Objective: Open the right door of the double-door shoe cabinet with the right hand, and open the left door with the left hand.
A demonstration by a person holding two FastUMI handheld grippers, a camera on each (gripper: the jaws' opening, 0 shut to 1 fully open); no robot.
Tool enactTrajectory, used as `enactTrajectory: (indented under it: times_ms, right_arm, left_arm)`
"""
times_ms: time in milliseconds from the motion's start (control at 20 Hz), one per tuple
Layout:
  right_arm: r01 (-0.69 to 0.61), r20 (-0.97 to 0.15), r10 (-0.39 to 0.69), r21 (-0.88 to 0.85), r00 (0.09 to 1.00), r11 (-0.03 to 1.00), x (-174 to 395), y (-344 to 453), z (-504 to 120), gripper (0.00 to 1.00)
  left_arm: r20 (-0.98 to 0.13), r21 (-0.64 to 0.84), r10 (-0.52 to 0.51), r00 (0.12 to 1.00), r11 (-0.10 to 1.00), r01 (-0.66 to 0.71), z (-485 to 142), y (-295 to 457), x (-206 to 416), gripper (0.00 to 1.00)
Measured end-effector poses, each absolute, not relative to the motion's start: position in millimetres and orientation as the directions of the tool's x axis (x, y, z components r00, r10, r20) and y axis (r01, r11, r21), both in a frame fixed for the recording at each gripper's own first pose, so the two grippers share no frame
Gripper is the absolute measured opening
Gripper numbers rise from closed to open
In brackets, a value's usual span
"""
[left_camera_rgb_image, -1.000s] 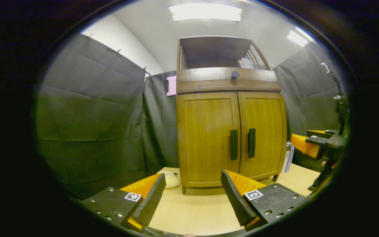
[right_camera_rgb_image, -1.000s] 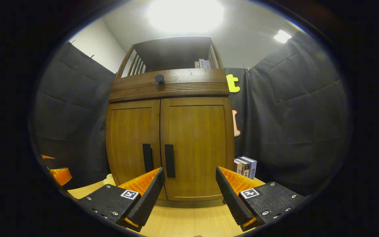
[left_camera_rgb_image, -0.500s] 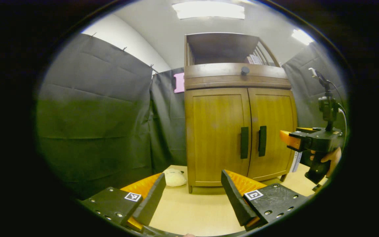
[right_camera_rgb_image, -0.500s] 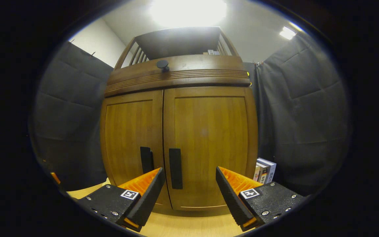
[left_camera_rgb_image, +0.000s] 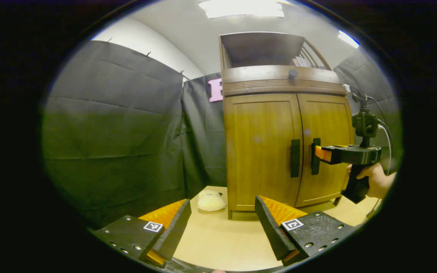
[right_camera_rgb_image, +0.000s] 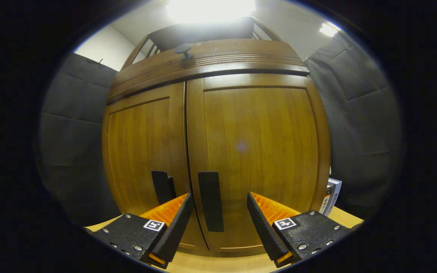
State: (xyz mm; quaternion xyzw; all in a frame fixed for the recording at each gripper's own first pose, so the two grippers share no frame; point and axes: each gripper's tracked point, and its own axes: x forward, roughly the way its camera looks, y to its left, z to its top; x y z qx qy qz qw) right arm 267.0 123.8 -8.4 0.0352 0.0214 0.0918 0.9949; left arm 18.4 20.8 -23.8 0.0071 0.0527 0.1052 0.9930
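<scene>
Vertically long right door handle (right_camera_rgb_image: 211, 201)

The right gripper (right_camera_rgb_image: 216, 206) is wide open, held level by a hand (left_camera_rgb_image: 374, 180). The left gripper (left_camera_rgb_image: 222, 216) is wide open too, lower down and farther back.

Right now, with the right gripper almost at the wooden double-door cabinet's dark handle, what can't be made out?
- What the brown wooden shoe cabinet holds: both doors shut, both views.
- Whether the right gripper, open, touches the black bar handle of the right door: no depth in its own view; small and side-on in the left gripper view.
- The pale rounded thing beside the cabinet: too small.
- The books: cut off by the cabinet's side.
</scene>
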Motion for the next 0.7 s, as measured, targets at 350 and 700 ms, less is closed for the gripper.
enactTrajectory:
  times_ms: [350, 700]
  right_arm:
    - [-0.176, -0.107, 0.187, 0.107, 0.976, 0.979, 295.8, 144.1, -29.2, 0.63]
    - [-0.148, -0.119, 0.156, 0.075, 0.981, 0.986, 298.6, 138.1, -34.2, 0.27]
  left_arm:
    - [-0.105, 0.034, 0.274, 0.956, 0.962, -0.272, -21.7, 27.0, 18.1, 1.00]
    - [-0.098, 0.036, 0.301, 0.948, 0.953, -0.299, -15.6, 28.8, 19.4, 1.00]
